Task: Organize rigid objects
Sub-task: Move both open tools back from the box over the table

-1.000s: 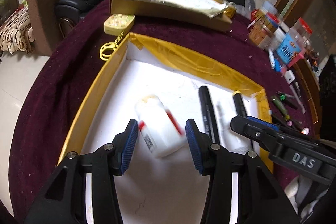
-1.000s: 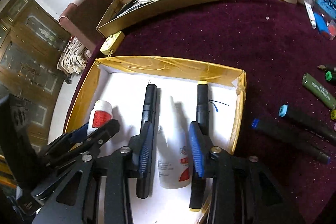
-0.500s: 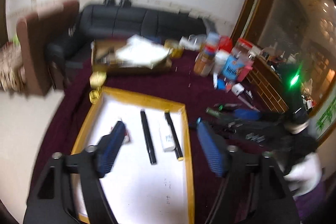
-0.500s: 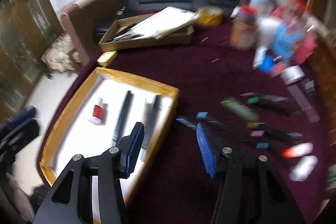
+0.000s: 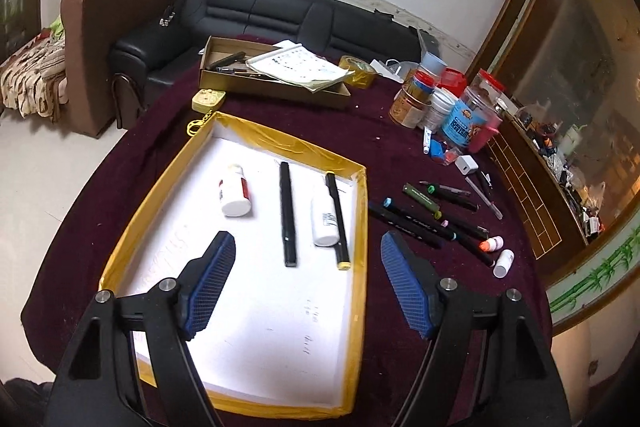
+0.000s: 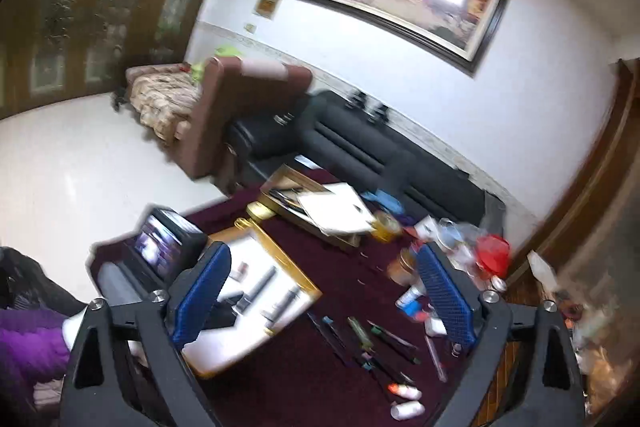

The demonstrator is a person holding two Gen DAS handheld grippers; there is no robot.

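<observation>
A gold-edged tray with a white floor holds a white bottle with a red label, a black pen, a second white bottle and a black marker with a yellow end. My left gripper hangs open above the tray's near half, with nothing between its pads. My right gripper is high over the table, tilted, its jaws opening and empty. The tray and loose markers lie far below it. More markers and small white bottles lie right of the tray.
A cardboard box with papers, a tape roll, a yellow key fob, several jars and a white charger sit on the maroon cloth. A black sofa stands behind. A purple sleeve shows at the lower left.
Both grippers opened off the white bottles in the tray and pulled up and back. The right one rose much higher and rolled, so its view now takes in the room.
</observation>
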